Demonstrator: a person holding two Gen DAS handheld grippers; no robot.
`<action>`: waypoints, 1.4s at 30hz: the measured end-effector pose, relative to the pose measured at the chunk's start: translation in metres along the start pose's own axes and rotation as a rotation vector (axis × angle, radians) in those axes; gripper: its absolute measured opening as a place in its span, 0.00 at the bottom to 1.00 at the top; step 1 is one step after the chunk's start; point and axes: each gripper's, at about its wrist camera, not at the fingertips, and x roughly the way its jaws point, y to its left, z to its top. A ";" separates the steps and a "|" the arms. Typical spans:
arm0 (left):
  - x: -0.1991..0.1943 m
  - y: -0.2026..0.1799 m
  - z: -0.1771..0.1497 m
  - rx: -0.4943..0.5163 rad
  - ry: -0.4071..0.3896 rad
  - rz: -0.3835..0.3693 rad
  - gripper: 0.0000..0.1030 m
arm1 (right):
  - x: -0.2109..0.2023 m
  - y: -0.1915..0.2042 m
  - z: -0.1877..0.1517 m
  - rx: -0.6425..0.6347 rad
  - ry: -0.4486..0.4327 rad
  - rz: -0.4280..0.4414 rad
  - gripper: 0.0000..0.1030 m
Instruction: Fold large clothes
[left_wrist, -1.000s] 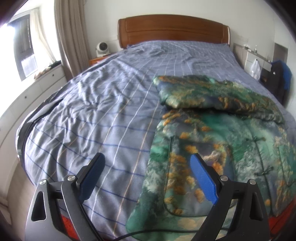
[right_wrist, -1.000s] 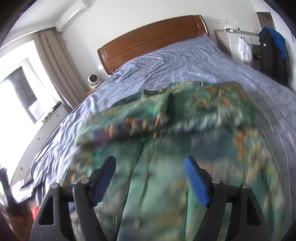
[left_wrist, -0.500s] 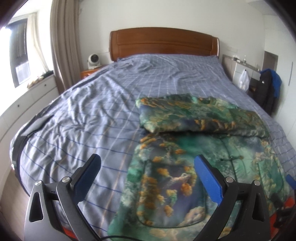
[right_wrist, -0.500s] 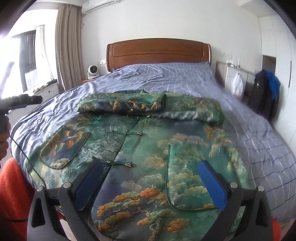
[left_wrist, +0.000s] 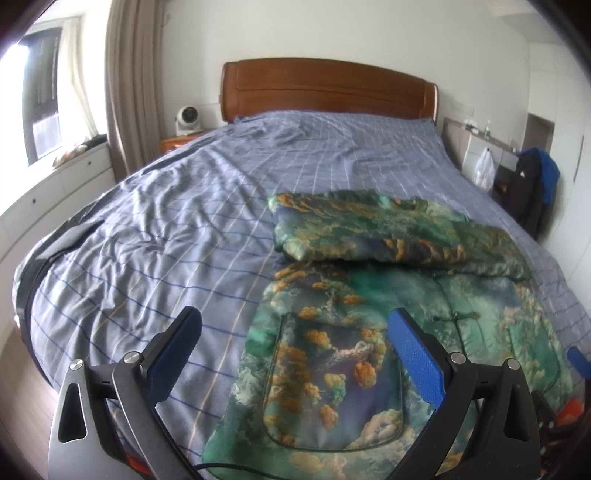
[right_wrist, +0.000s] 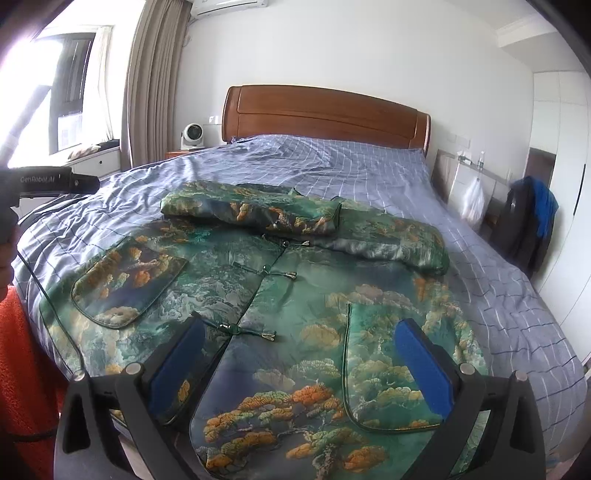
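So the green and orange landscape-print padded jacket (right_wrist: 295, 295) lies flat on the bed with the blue checked cover (right_wrist: 369, 166), front up, both sleeves folded across its top at 12 o'clock. Left gripper (left_wrist: 295, 354) hangs spread wide with nothing in it, over the jacket's edge. Right gripper (right_wrist: 299, 365), same deal, gaping above the hem. Wooden headboard (right_wrist: 325, 114) at 12, small white fan (right_wrist: 192, 134) at 10, dark jacket with blue lining (right_wrist: 532, 218) hanging at 3.

Glossy satin jacket (right_wrist: 295, 295), matt cotton bedsheet (right_wrist: 369, 173).
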 end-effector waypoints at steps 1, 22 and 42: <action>-0.001 0.002 0.001 -0.006 -0.010 0.003 0.98 | -0.001 0.001 0.001 -0.004 -0.003 -0.004 0.99; -0.048 0.017 0.037 0.079 -0.103 -0.152 0.98 | -0.029 -0.013 0.020 -0.189 -0.003 0.016 0.99; -0.020 -0.022 -0.022 0.076 0.030 -0.229 0.99 | -0.049 -0.006 -0.004 -0.043 -0.024 0.070 1.00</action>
